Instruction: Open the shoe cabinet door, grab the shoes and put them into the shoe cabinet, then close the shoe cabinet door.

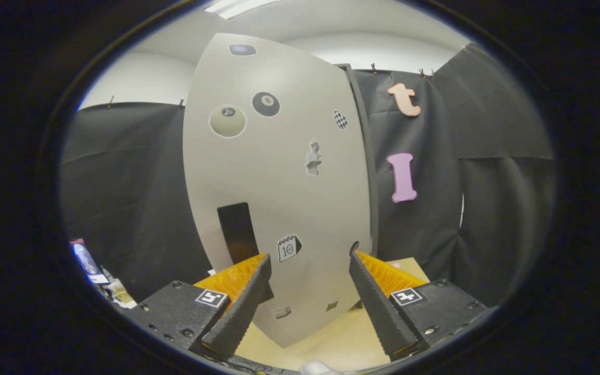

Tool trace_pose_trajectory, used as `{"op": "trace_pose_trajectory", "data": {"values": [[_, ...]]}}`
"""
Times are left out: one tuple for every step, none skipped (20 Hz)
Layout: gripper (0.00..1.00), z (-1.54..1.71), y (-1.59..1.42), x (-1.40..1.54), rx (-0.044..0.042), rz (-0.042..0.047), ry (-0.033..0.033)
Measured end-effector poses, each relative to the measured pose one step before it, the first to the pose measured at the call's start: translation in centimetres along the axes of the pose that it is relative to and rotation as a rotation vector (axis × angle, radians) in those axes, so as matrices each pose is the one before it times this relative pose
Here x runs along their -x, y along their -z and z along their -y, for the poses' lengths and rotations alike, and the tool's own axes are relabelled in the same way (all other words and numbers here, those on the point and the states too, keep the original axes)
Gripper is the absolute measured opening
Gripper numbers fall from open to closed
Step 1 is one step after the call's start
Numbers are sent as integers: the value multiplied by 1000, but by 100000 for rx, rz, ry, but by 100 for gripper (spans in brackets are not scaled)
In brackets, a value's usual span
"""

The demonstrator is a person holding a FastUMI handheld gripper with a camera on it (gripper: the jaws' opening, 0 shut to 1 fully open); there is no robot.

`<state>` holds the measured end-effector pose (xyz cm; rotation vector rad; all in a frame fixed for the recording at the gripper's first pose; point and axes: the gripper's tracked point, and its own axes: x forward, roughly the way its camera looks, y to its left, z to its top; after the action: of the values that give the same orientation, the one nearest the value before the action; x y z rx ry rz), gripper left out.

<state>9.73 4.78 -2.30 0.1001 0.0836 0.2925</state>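
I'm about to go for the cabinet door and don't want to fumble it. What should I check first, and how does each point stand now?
1. Gripper open: ok, fingers spread, nothing between them.
2. Door in front of the gripper: ok, it stands just beyond the fingertips.
3. Door shut: cannot tell; a dark edge runs along its right side.
4. Handle found: cannot tell; the black rectangle above the left finger may be one.
5. Right fingertip at the door's right edge: ok, it sits close to it.
6. Shoes located: cannot tell.
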Motion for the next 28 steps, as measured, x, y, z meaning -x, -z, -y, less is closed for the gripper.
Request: {"op": "trace_pose_trajectory", "data": {"values": [[99,-216,16,61,441,-222,318],[99,-110,89,51,743,17,436],[99,-213,73,155,578,-36,349],[99,-162,106,93,318,-238,14],[99,-154,156,59,123,-168,231],[99,-72,-23,85,72,122,331],[99,-119,52,193,270,-68,352],[99,-41,51,195,264,-286,635],[99,-276,54,218,51,-32,287],[99,-74,-32,121,29,86,494],[99,58,41,68,104,313,715],[99,11,-102,223,71,274,822],[99,23,-301,241,10,567,601],[99,81,-289,318,203,581,887],[99,103,-195,504,390,737,876],[99,45,-361,534,533,850,856],[99,90,-369,470,551,936,1205],[99,99,-444,588,380,1153,1100],[99,85,-325,643,406,900,1324],[99,131,-495,710,373,1446,1276],[99,112,-473,697,514,1340,1439],[99,362,-437,383,436,1357,1831],[99,220,-294,706,257,1011,1721],[99,287,-262,739,-55,940,1520],[99,259,-104,776,349,740,1223],[99,310,-125,694,736,467,1360],[99,434,110,640,563,46,1410],[99,210,120,609,436,409,1159]]}}
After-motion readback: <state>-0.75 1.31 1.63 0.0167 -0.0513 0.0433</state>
